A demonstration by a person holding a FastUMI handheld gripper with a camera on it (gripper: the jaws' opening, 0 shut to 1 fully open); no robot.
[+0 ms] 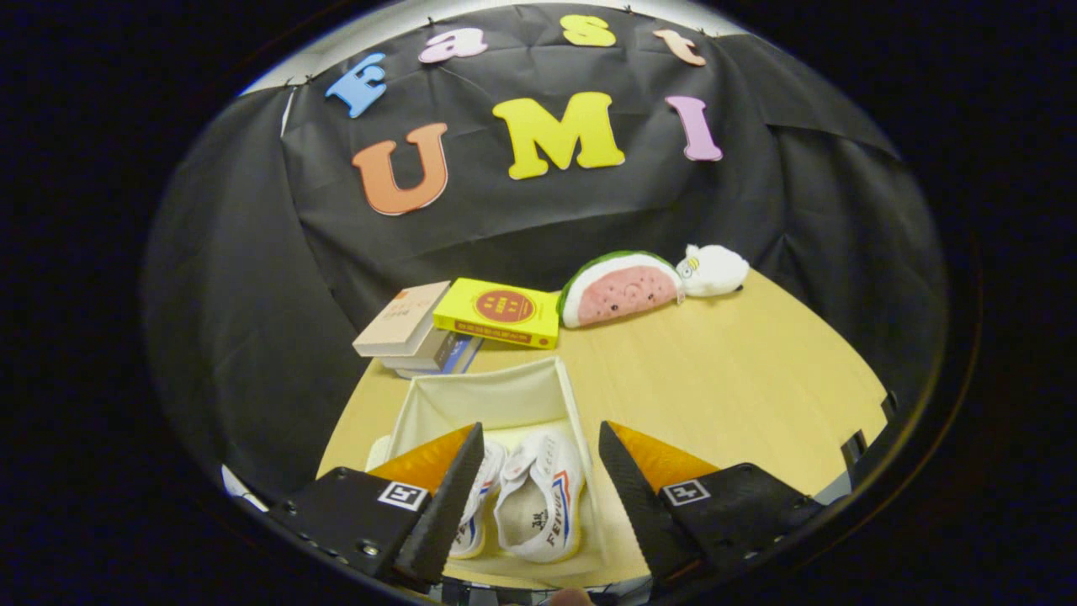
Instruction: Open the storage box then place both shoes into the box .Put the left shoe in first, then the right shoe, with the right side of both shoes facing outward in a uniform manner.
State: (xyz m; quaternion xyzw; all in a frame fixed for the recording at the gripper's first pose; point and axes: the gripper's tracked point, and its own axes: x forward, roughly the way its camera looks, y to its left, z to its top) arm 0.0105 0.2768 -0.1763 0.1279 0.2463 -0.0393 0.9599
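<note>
The claw (541,471) stands with its two fingers spread wide apart and nothing clamped between them, hanging above the near end of an open storage box (492,396). The box is a pale fabric bin with soft walls, resting on the light wooden desk (724,379), its long side running from 6 o'clock toward 12 o'clock away from the fingers. Both shoes lie inside it, side by side at the near end. The right-hand shoe (540,497) sits in the gap between the fingers, white with red and blue stripes along its side, toe pointing toward 12 o'clock. The other shoe (481,497) lies touching it at 9 o'clock and is partly hidden behind the left finger. The far half of the box shows bare lining.

Beyond the box, toward 11 o'clock, a stack of books (412,332) rests on the desk, with a yellow book (501,311) leaning across it. Toward 1 o'clock lies a watermelon-slice plush (623,290), and just beside it a small white plush toy (713,269).
</note>
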